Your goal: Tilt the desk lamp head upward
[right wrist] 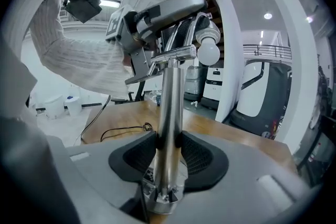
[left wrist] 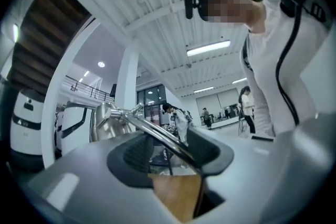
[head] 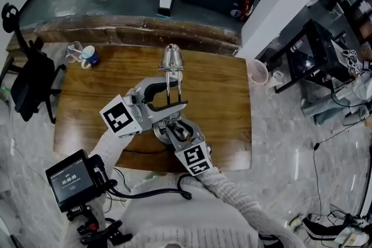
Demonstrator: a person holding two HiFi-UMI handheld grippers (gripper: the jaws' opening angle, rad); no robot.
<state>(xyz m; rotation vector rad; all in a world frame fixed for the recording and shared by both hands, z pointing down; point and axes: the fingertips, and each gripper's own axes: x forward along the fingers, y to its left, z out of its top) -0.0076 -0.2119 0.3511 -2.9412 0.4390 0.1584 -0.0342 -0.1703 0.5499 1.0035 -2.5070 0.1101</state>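
Pinching the slick steel post [right wrist: 170,102], the right gripper [right wrist: 169,157] braces it; the left gripper [left wrist: 169,153], spread, straddles the thin arm [left wrist: 152,131] by the likely stiff-hinged lamp head [left wrist: 107,123].

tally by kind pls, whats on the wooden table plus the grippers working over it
hand-held grippers: 2, left hand-held gripper and right hand-held gripper
desk lamp: 1
cups: 2, blue cup and clear cup
black cable: 1
total: 6
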